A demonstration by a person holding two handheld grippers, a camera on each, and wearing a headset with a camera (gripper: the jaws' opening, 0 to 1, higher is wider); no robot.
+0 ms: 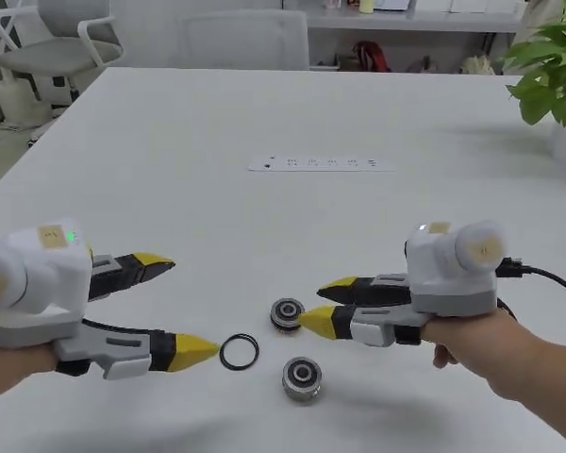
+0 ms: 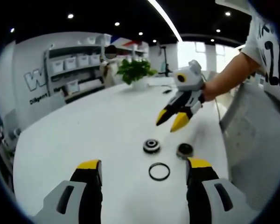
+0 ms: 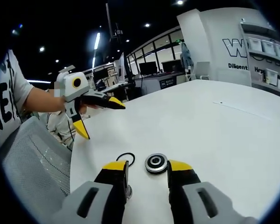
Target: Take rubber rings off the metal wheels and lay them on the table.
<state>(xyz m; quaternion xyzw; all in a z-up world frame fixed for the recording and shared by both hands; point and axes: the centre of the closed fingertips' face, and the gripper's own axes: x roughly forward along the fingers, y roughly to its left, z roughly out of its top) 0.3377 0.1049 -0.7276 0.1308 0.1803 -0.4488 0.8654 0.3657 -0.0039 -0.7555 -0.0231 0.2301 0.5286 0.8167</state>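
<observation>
Two small metal wheels lie near the table's front edge: one (image 1: 287,313) (image 2: 151,146) (image 3: 156,163) just ahead of my right gripper's tips, the other (image 1: 302,376) (image 2: 185,150) closer to me. A loose black rubber ring (image 1: 239,351) (image 2: 159,171) (image 3: 125,158) lies flat to their left. My right gripper (image 1: 319,304) (image 3: 146,165) (image 2: 175,119) is open and holds nothing, its yellow tips on either side of the first wheel without touching it. My left gripper (image 1: 174,305) (image 2: 143,164) (image 3: 101,119) is wide open and holds nothing, left of the ring.
The white table (image 1: 264,123) stretches far ahead. A flat white strip (image 1: 321,164) lies mid-table and a potted plant (image 1: 552,75) stands at the far right. Chairs (image 1: 66,38) stand beyond the far edge. A cable (image 1: 547,276) trails from the right gripper.
</observation>
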